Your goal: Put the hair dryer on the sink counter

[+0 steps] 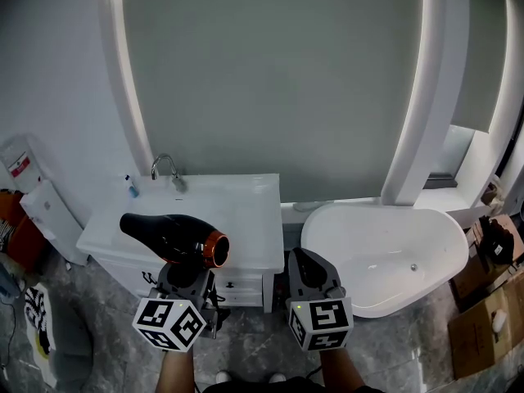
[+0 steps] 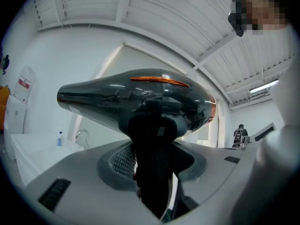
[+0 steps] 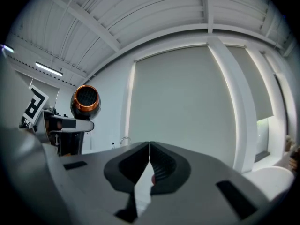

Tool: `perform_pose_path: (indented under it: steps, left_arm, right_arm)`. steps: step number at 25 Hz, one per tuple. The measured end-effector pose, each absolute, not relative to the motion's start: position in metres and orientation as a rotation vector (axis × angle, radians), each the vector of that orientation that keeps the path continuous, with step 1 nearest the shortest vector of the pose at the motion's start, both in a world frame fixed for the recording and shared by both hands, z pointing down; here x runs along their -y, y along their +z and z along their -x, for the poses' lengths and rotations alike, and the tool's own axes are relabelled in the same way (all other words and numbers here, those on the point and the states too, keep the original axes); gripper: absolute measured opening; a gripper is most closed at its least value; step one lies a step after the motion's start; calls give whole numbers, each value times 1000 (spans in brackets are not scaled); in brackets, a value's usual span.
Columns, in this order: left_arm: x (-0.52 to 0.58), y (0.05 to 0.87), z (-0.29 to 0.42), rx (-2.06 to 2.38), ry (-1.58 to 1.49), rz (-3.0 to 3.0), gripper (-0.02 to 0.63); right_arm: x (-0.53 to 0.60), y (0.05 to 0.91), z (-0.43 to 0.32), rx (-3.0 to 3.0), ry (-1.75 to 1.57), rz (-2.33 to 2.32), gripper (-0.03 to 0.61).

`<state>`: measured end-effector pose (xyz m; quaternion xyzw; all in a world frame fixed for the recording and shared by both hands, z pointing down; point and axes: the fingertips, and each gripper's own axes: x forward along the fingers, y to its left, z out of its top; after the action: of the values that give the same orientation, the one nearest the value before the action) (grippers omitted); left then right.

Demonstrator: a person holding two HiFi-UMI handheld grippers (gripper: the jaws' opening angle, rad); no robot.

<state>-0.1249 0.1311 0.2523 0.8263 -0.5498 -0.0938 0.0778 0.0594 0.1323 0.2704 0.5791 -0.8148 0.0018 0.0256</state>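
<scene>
Hair dryer in hand, not yet set down — the placing is all still to do.
At lower centre-left of the head view the left gripper (image 1: 183, 270) points up, jaws clamped on the handle of the hair dryer (image 1: 173, 237), whose barrel lies level in the air, seemingly short of the sink counter (image 1: 250, 219). The right gripper (image 1: 304, 260) stands beside it — jaws pressed together, empty. What remains is to reach forward, lower and release.

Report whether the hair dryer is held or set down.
Held: the left gripper clamps the hair dryer by its handle, off the sink counter.
</scene>
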Motion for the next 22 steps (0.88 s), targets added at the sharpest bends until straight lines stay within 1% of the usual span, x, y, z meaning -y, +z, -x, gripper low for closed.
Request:
perform_pose_path:
  steps: [10, 22]
  left_arm:
    - [-131, 254, 93, 1669, -258, -2467, 189]
    - [-94, 261, 90, 1646, -261, -2477, 189]
  right_arm:
    - [-129, 276, -79, 2557, 5, -1723, 21]
    - [-94, 287, -85, 2554, 50, -1748, 21]
